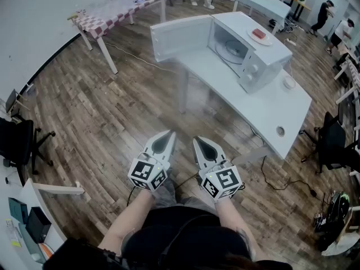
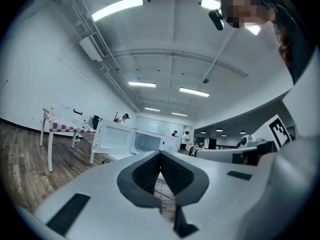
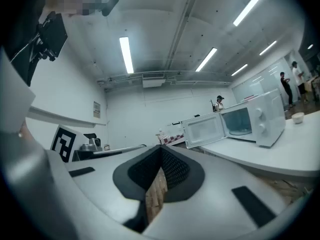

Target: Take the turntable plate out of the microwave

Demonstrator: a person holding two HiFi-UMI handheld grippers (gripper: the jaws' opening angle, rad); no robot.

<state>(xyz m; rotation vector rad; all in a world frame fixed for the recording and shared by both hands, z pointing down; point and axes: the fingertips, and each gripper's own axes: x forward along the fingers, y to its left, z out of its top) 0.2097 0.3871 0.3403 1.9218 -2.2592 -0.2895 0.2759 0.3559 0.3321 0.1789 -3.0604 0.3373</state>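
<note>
A white microwave [image 1: 247, 52] stands on a long white table [image 1: 270, 108], its door [image 1: 180, 38] swung wide open to the left. Inside lies the round glass turntable plate [image 1: 232, 50]. The right gripper view also shows the microwave [image 3: 250, 121] off to the right. My left gripper [image 1: 169, 134] and right gripper [image 1: 198, 142] hover side by side over the wooden floor, well short of the table. Both are shut with nothing between their jaws. The left gripper view shows the microwave door [image 2: 114, 138] far ahead.
A small plate with something red [image 1: 259, 35] rests on top of the microwave. A white cup [image 1: 289, 83] sits on the table beside it. A checkered table [image 1: 112, 16] stands at the back left. Office chairs [image 1: 22, 142] stand left and right; people stand in the far background.
</note>
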